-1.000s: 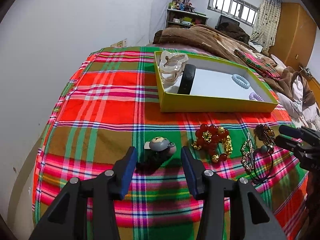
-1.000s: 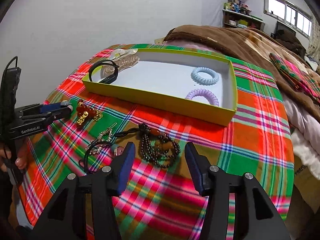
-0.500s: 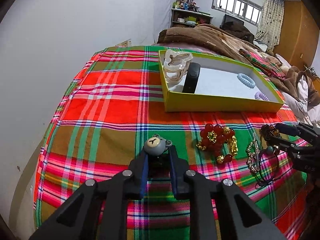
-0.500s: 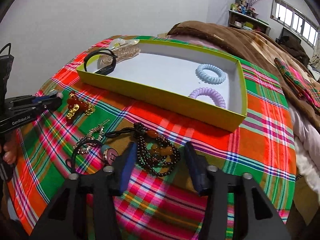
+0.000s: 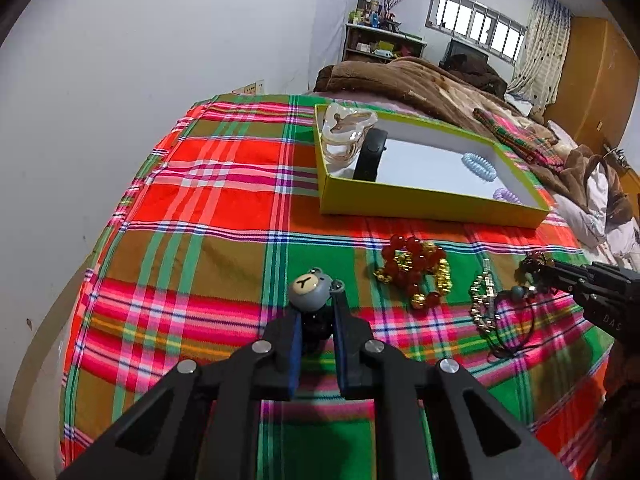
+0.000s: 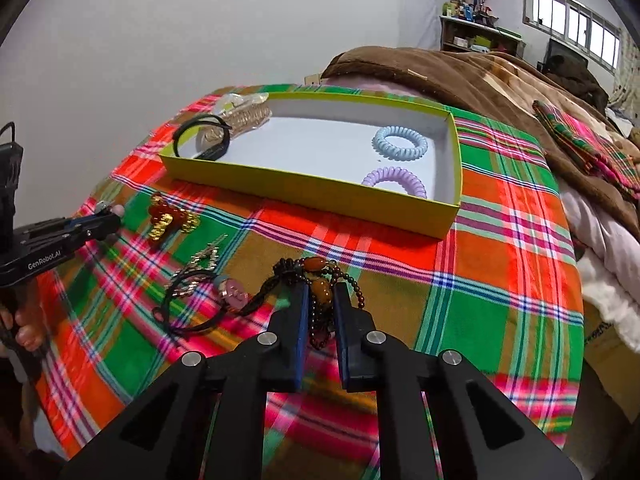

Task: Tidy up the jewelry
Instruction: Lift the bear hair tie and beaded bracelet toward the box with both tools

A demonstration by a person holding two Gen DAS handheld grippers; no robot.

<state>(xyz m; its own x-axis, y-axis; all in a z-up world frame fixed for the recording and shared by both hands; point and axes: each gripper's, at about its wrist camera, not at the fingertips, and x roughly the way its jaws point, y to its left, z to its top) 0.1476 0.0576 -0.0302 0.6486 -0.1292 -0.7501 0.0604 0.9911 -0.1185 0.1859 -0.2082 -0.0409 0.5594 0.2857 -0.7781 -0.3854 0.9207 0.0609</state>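
Observation:
My left gripper (image 5: 316, 312) is shut on a black hair tie with a grey bear charm (image 5: 310, 290), held just above the plaid cloth. My right gripper (image 6: 320, 300) is shut on a dark bead bracelet with amber beads (image 6: 320, 292). The yellow-green box (image 6: 312, 192) holds a blue coil tie (image 6: 400, 142), a purple coil tie (image 6: 394, 180), a black band (image 6: 208, 136) and a clear hair claw (image 5: 346, 134). A red and gold bead bracelet (image 5: 414, 272), a gold clip (image 5: 482, 300) and a black cord tie with a pink charm (image 6: 234, 294) lie on the cloth.
The plaid cloth (image 5: 224, 200) covers a raised surface against a white wall on the left. A brown blanket (image 6: 460, 76) is heaped behind the box. The right gripper shows at the right edge of the left wrist view (image 5: 592, 284).
The left gripper closed on the bear hair tie and lifted it slightly. The right gripper moved forward and closed on the dark bead bracelet.

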